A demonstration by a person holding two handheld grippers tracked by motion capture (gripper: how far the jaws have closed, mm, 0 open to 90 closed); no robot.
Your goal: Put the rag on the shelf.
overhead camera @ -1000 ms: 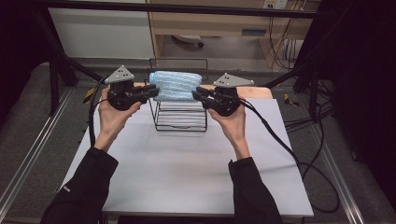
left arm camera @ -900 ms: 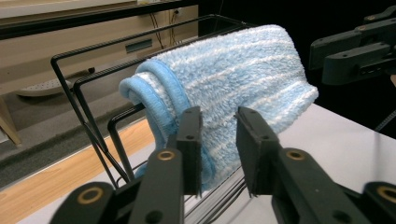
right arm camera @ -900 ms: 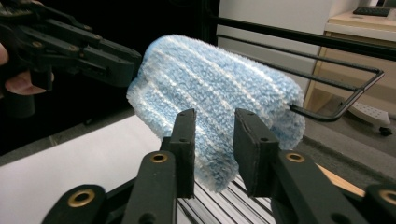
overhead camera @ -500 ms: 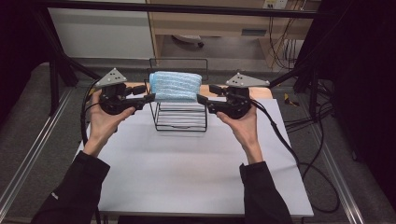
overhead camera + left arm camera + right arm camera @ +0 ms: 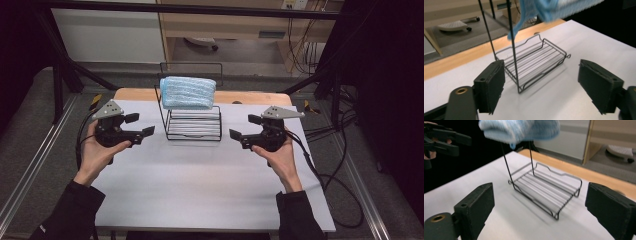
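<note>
Nearest to us in the high view, our forearms in dark sleeves come up over the white table. Our left gripper sits left of the black wire rack and our right gripper sits right of it, each well apart from the rack and pointing inward at it. Both pairs of jaws have just been opening and now stand spread wide with nothing between them. A second ago both grippers were up at the ends of the folded blue towel, closed on it; half a second ago they had begun to part from it; now they are lower, nearer to us and farther to the sides, and the towel stays behind on the rack's upper bar.

The left gripper view shows the rack's slatted bottom tray between our spread jaws (farther off, not gripped), its thin uprights rising to the towel at the top edge. The right gripper view shows the same tray from the other side, the towel draped overhead, and, beyond it, our left gripper against the dark.

Farthest away lie the wooden table edge and grey floor.
</note>
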